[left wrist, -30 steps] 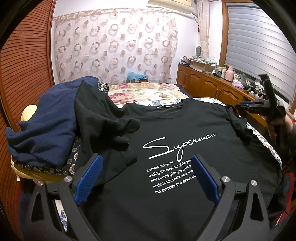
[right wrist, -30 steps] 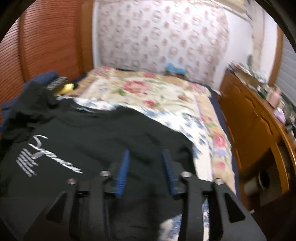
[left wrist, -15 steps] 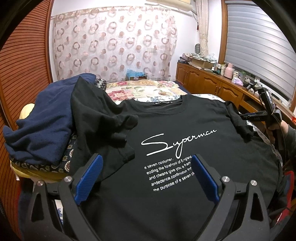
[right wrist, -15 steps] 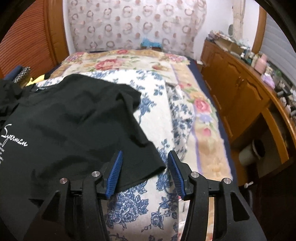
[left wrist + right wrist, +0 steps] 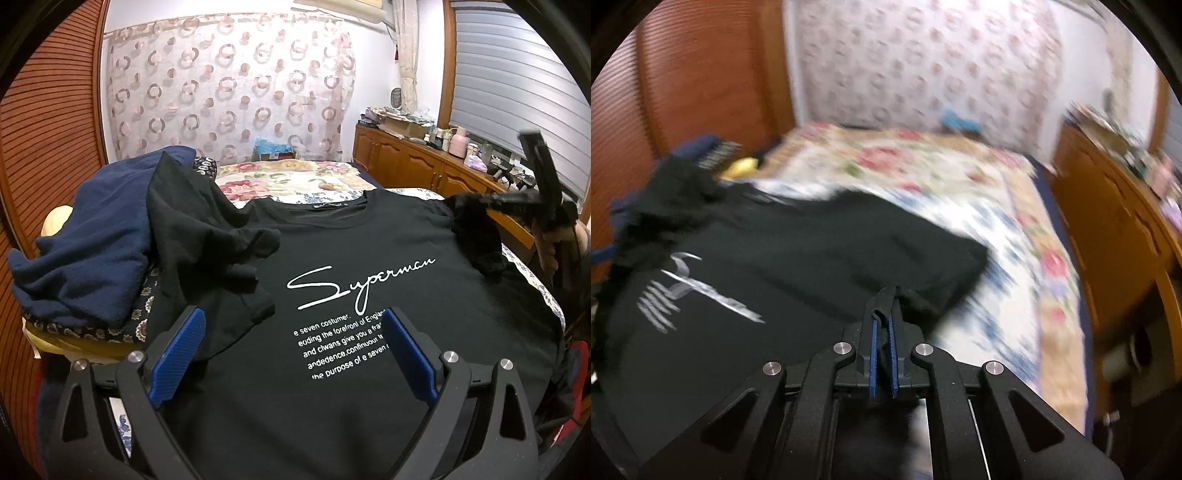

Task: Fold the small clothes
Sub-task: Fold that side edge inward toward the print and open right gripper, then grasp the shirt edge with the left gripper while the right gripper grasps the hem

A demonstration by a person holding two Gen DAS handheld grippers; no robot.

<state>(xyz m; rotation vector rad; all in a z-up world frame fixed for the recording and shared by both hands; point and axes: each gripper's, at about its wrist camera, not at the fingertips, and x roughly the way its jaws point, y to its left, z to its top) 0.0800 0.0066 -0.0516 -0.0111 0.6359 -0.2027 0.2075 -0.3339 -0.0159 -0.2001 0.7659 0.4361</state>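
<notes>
A black T-shirt (image 5: 369, 258) with white "Superman" print lies face up on the bed, its left sleeve crumpled inward. My left gripper (image 5: 291, 347) is open and empty, hovering over the shirt's lower front. My right gripper (image 5: 884, 314) is shut on the T-shirt's right sleeve (image 5: 923, 291). In the left wrist view the right gripper (image 5: 480, 201) holds that sleeve (image 5: 476, 229) lifted at the shirt's right side. The right wrist view is blurred.
A navy garment (image 5: 92, 236) is piled at the left on a patterned cushion. The floral bedspread (image 5: 923, 173) stretches beyond the shirt. A wooden cabinet (image 5: 424, 166) with clutter runs along the right. A slatted wooden wall (image 5: 48, 155) is at the left.
My right gripper has closed on the shirt's right sleeve and lifted it, swinging leftward. The left gripper has stayed open in place.
</notes>
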